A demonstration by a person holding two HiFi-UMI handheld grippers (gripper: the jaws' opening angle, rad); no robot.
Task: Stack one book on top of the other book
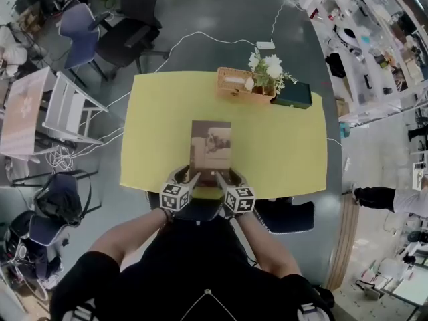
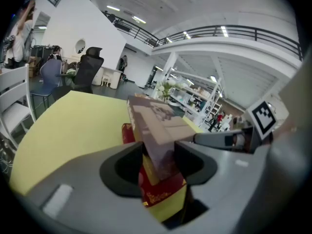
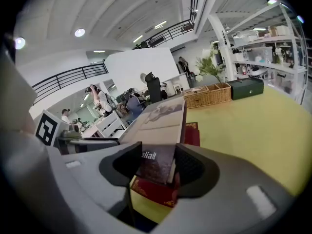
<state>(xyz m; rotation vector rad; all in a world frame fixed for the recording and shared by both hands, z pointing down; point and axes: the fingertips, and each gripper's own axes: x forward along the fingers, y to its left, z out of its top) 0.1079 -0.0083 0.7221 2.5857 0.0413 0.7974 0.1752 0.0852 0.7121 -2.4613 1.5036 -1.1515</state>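
Brown book (image 1: 210, 146) is pinched at its near end by both grippers, one at each corner. The left gripper (image 1: 190, 177) has its jaws pressed onto the near left corner. In the left gripper view the cover and the pale page edge sit squeezed between the two dark pads (image 2: 130, 165). The right gripper (image 1: 223, 177) clamps the near right corner the same way, and white lettering on the dark lower part of the cover shows between its jaws in the right gripper view. The two grippers sit side by side, their marker cubes close together just above the person's forearms.

Directly under the brown book lies a red book (image 2: 157, 193) with a gold pattern on its cover, flat on the yellow table (image 1: 287, 146). The near end of the brown book is lifted clear of it. Whether the far end rests on the red cover cannot be made out. A strip of the red book shows past each long side of the brown one. Both books are close to the table's near edge, about midway along it.

At the table's far edge stand a wicker basket (image 1: 233, 83), white flowers (image 1: 267, 65) just beside it and a dark green box (image 1: 294, 93) to their right. A white cable (image 1: 200, 37) runs across the grey floor beyond, with office chairs (image 1: 127, 29) to the far left.
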